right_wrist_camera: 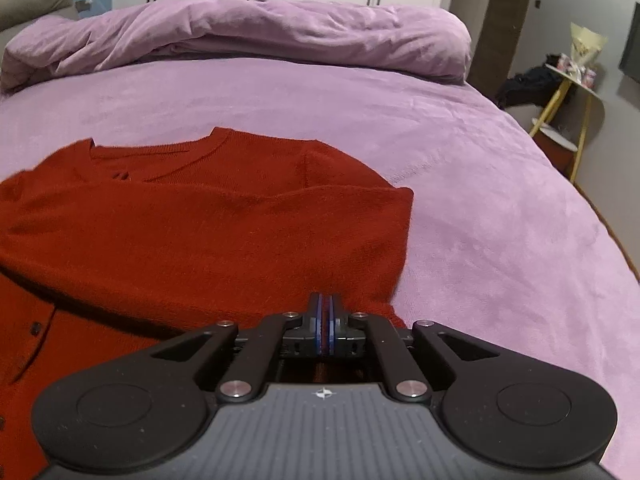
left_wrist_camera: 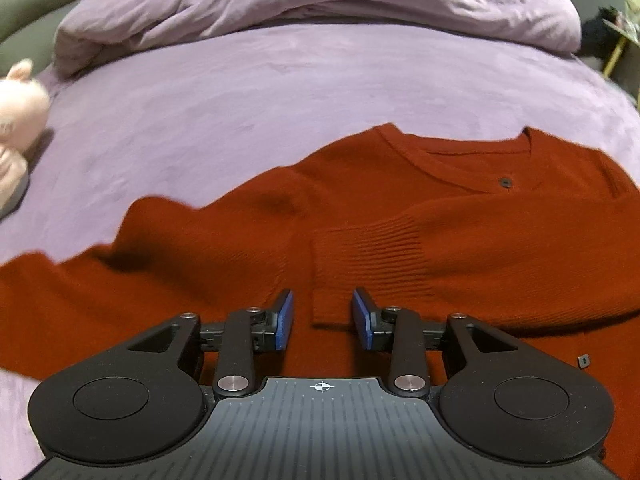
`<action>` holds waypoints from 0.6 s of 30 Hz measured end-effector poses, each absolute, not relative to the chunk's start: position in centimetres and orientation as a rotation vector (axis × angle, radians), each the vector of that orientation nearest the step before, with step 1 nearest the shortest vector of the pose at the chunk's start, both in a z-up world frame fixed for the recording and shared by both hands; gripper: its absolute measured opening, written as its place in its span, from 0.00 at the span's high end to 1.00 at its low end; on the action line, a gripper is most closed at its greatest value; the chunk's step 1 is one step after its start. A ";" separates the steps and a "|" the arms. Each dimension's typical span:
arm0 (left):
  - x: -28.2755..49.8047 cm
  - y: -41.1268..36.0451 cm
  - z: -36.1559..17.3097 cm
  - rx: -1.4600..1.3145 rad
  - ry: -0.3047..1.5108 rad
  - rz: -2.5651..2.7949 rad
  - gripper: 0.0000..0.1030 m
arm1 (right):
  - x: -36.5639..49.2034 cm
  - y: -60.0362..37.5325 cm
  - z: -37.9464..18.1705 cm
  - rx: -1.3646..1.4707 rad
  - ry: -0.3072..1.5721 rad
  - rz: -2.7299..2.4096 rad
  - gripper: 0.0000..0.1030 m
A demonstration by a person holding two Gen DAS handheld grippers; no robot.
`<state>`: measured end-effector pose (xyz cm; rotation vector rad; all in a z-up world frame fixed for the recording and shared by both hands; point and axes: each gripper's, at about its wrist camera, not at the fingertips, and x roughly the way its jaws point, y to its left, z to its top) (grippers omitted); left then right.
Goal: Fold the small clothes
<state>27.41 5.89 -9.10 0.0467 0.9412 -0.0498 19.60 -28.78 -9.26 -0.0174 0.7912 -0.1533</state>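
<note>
Red sweater: I see one red sweater (left_wrist_camera: 360, 216), and it lies flat on the bed, neck side far from me
Sleeves: I count two; one sleeve (left_wrist_camera: 500, 236) is folded across the chest and its ribbed cuff (left_wrist_camera: 368, 256) lies just in front of my left claw, the other sleeve (left_wrist_camera: 132, 248) sticks out to the left on the bed
Buttons: in the left view I count two small dark buttons, one button (left_wrist_camera: 506, 182) near the neck and one lower button (left_wrist_camera: 584, 361) at the right
My left claw: one left claw (left_wrist_camera: 322, 320), its two blue pads (left_wrist_camera: 285, 320) are apart, with a gap as wide as the cuff; it holds nothing and hangs just over the sweater by the cuff edge; I cannot tell if the pads touch the cloth
My right claw: one right claw (right_wrist_camera: 326, 326), its two pads are pressed together with a thin strip of red cloth between them, so it is clamped on the sweater (right_wrist_camera: 208, 232) near its right side edge
Bed: one bed (left_wrist_camera: 240, 112) with a purple sheet under everything
Blanket: one purple blanket (left_wrist_camera: 312, 4) bunched up at the far end of the bed
Toy: one pink soft toy (left_wrist_camera: 16, 120) at the left edge of the bed, well apart from the sweater
Side stand: one small stand with yellow legs (right_wrist_camera: 572, 96) beside the bed on the right
</note>
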 end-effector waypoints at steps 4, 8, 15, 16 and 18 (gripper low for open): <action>26.2 7.9 -8.5 0.011 0.953 -0.033 0.63 | 18.5 -28.6 -8.4 0.033 0.784 -0.129 0.76; 24.0 11.0 -7.8 -0.099 0.938 -0.029 0.51 | 15.4 -27.8 -6.6 0.134 0.742 -0.087 0.54; 18.4 23.1 -8.3 -0.609 0.860 0.080 0.42 | 11.3 -26.7 -6.4 0.342 0.762 0.046 0.44; 17.7 25.1 -8.4 -0.644 0.841 0.118 0.42 | 11.2 -26.6 -6.4 0.342 0.765 0.046 0.44; 16.7 29.0 -8.7 -0.681 0.805 0.212 0.42 | 11.1 -26.5 -6.2 0.344 0.760 0.053 0.44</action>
